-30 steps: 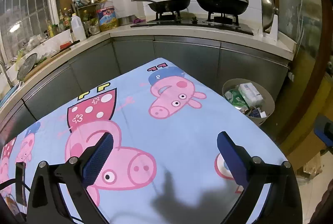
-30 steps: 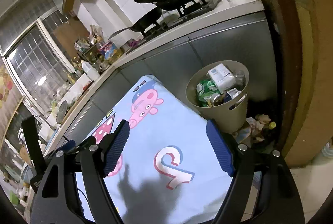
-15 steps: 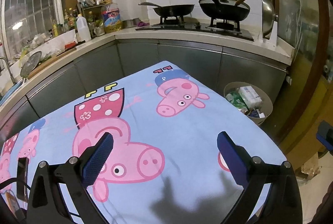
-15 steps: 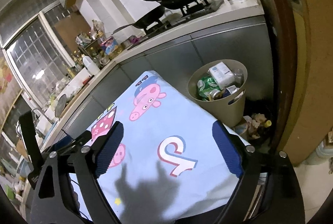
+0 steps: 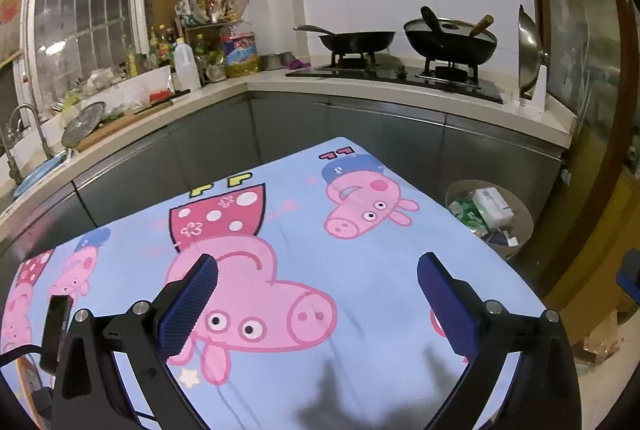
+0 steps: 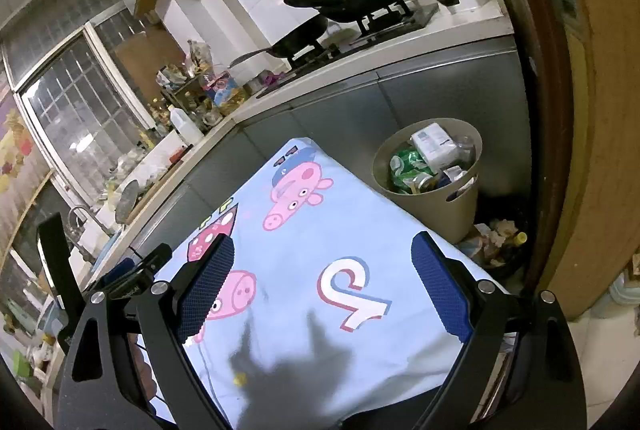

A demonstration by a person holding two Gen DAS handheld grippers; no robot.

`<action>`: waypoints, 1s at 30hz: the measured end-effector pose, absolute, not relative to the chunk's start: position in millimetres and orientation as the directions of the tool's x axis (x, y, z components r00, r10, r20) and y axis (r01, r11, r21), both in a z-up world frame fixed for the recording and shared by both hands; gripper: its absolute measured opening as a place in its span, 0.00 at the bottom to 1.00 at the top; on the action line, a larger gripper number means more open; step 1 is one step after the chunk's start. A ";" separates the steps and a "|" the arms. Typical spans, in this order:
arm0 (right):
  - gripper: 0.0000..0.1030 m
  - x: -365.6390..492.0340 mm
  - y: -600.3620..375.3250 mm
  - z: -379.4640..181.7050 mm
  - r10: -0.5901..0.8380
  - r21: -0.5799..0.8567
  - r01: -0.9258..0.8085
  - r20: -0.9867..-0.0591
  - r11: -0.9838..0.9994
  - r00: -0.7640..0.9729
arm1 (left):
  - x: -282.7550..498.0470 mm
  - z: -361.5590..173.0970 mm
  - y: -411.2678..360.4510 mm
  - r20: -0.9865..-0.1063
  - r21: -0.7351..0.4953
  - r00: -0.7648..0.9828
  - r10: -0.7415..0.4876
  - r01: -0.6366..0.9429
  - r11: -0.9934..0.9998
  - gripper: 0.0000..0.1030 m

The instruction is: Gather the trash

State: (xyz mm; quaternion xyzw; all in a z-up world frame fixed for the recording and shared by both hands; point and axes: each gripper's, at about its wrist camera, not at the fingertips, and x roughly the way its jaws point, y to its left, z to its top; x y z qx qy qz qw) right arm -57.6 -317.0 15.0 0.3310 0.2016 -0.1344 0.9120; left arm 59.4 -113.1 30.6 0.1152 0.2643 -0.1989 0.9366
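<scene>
The left gripper [image 5: 316, 300] hangs over the blue pig cloth [image 5: 360, 290] with its two blue pads spread wide and nothing between them. The right gripper [image 6: 320, 290] is spread wide too, and it holds nothing. The trash is far ahead and to the right of both grippers, well apart from them, down on the floor past the edge of the cloth. It sits in a round tan trash bin [image 6: 434, 204] that stands just beside the grey cupboards under the worktop [image 5: 400, 96]. Inside the bin there is a white box [image 6: 432, 146], some green crumpled wrappers [image 6: 406, 170] and other small bits that are too mixed up to name. The left view shows only the top of the bin [image 5: 516, 214] peeking over the cloth. The right view shows the whole bin, and also a little heap of scraps [image 6: 498, 234] on the floor beside it, with a small yellow thing in it.
</scene>
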 end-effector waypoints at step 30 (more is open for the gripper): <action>0.87 -61.0 -322.1 24.3 -0.113 0.557 0.370 -0.440 0.743 0.891 | 56.8 35.5 -100.7 -0.544 0.120 0.796 -0.266 0.387 0.914 0.96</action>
